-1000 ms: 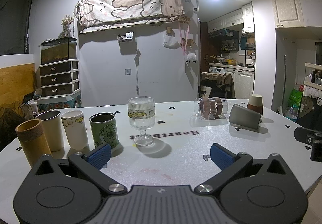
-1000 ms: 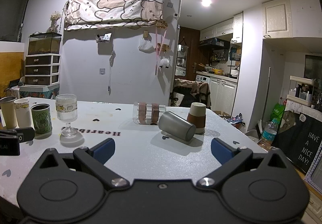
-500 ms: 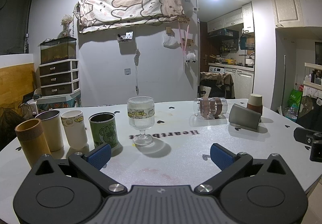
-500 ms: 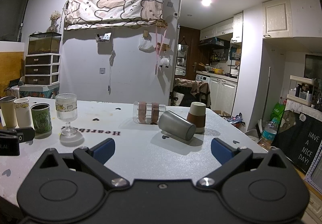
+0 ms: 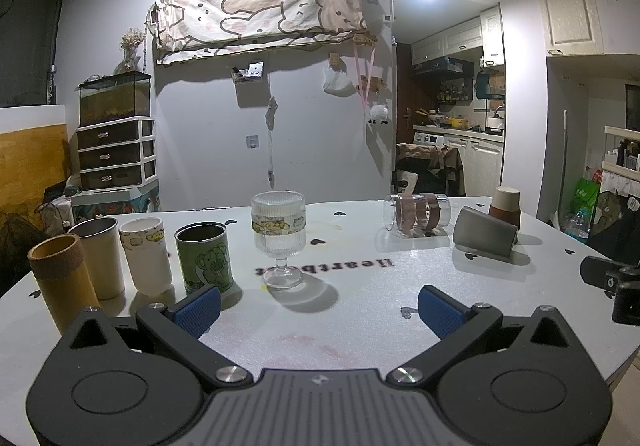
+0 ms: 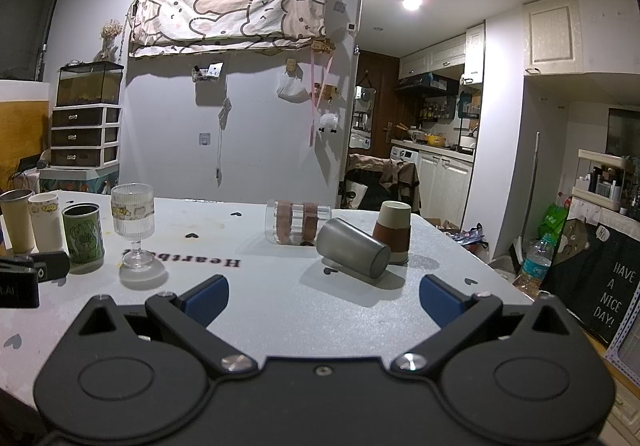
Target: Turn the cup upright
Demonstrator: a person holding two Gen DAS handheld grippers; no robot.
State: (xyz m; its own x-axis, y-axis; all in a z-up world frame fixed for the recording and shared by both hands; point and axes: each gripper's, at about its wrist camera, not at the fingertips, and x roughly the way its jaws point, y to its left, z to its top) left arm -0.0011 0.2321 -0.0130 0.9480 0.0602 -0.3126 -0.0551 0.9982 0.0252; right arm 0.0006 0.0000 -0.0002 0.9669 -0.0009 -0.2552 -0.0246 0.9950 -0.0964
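No movement since earlier frames. Both sets of fingers spread wide, empty: left gripper (image 5: 318,308), right gripper (image 6: 324,298). Steel cup (image 6: 353,248) on side near worktop (image 6: 280,298) right edge.

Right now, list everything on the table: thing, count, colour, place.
Bamboo tube cup: 1, tan, far left, upright.
Steel cup: 1, silver-beige, upright.
Paper cup: 1, white, upright.
Green tin cup: 1, green, upright.
Ribbed goblet: 1, clear, centre.
Glass jar: 1, clear with brown bands, on its side.
Grey cup: 1, on its side.
Brown-beige cup: 1, upside down.
Table: 1, white.
Left gripper: open.
Right gripper: open.
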